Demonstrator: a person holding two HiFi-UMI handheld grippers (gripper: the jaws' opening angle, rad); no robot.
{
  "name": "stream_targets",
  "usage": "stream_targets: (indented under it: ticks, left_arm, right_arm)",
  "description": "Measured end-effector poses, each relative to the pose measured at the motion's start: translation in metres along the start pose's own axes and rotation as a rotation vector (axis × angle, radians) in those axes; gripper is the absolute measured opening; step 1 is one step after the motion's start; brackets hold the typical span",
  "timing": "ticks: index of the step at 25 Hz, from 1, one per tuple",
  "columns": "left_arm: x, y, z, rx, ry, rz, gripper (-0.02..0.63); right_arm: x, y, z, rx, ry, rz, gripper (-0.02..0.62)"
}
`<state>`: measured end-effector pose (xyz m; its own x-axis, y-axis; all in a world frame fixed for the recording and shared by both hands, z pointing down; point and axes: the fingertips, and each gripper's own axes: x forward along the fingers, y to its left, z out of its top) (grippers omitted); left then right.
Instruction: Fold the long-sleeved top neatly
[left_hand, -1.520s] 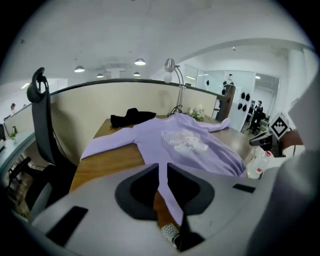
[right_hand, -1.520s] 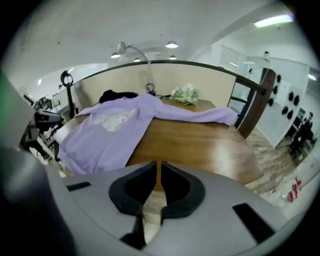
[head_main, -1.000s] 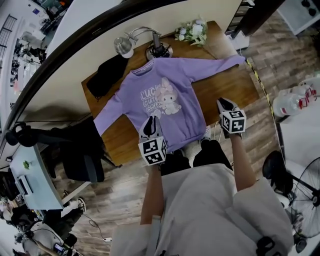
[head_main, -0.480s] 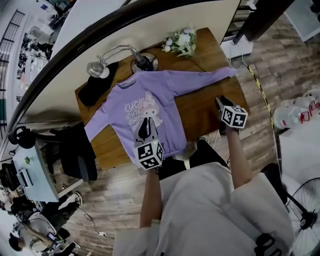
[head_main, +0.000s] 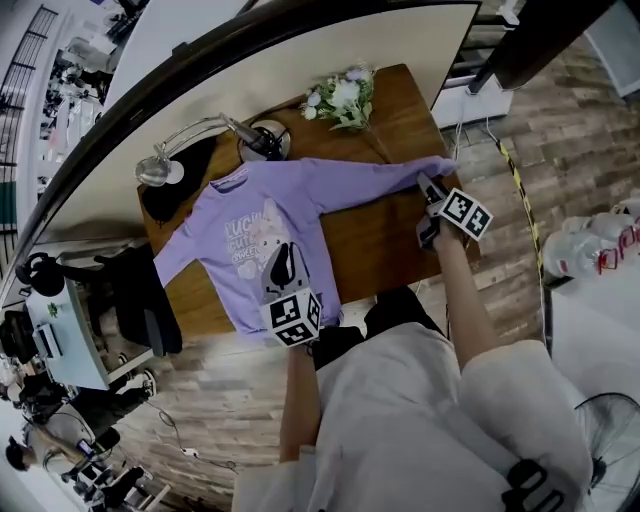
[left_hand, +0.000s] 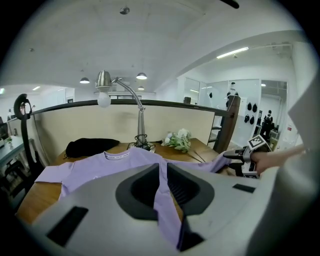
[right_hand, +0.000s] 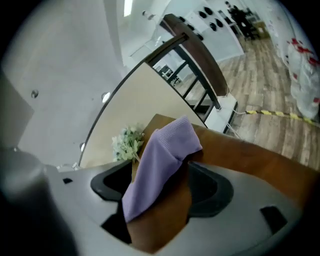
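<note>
**Left gripper (head_main: 283, 262) pinches the hem, right gripper (head_main: 430, 192) spread around the cuff**

The long-sleeved top (head_main: 300, 215) lies flat, front up, on the wooden table (head_main: 380, 235), stretching away ahead of the left gripper. That gripper's jaws are nearly together, and a fold of purple fabric from the near hem is clamped between them.

The right gripper is tilted onto its side at the far end of one sleeve (head_main: 380, 178). Its jaws have just been opening and now stand wide. The ribbed cuff (right_hand: 167, 145) lies loose between them, and neither pad presses on it. Bare table shows under the cuff.

Beyond the right gripper and to its left is a bunch of artificial flowers (head_main: 340, 98). Ahead of the left gripper, past the collar, stands a desk lamp (head_main: 160, 170). A black bundle of cloth (head_main: 170, 195) sits just left of the lamp's base.
</note>
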<state>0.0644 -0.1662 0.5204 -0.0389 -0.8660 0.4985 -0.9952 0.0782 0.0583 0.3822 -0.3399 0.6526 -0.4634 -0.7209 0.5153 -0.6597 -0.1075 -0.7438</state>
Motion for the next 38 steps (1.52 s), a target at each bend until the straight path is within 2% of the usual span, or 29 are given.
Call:
stream_targets:
  ticks: [3, 4, 7, 9, 14, 20, 23, 29, 38]
  left_arm:
    - [0.002, -0.001, 0.000, 0.000, -0.003, 0.016, 0.054]
    - [0.002, 0.001, -0.001, 0.002, -0.001, 0.024, 0.054]
    - [0.004, 0.013, -0.002, -0.003, 0.004, 0.053, 0.054]
    - [0.004, 0.021, -0.004, -0.011, 0.005, 0.064, 0.054]
    - [0.004, 0.043, -0.006, -0.029, -0.004, 0.070, 0.054]
    - [0.000, 0.087, -0.012, -0.011, -0.001, 0.042, 0.054]
    - [-0.002, 0.119, -0.022, 0.013, 0.027, 0.013, 0.054]
    - [-0.012, 0.182, -0.034, 0.060, 0.042, -0.087, 0.054]
    - [-0.020, 0.254, -0.033, 0.067, 0.020, -0.188, 0.054]
  right_arm:
    - [0.012, -0.005, 0.010, 0.191, -0.061, 0.049, 0.349]
    - [0.014, -0.009, 0.012, 0.222, -0.079, 0.040, 0.291]
    - [0.014, -0.017, 0.020, 0.233, -0.128, 0.001, 0.055]
    - [0.012, -0.011, 0.024, 0.201, -0.140, 0.023, 0.032]
    - [0.001, 0.019, 0.034, 0.011, -0.177, 0.053, 0.029]
    - [-0.017, 0.097, 0.031, -0.295, -0.243, 0.094, 0.029]
    - [-0.021, 0.137, 0.007, -0.404, -0.263, 0.095, 0.030]
    - [-0.037, 0.210, -0.051, -0.608, -0.322, 0.033, 0.029]
    - [-0.012, 0.310, -0.152, -0.929, -0.264, 0.038, 0.030]
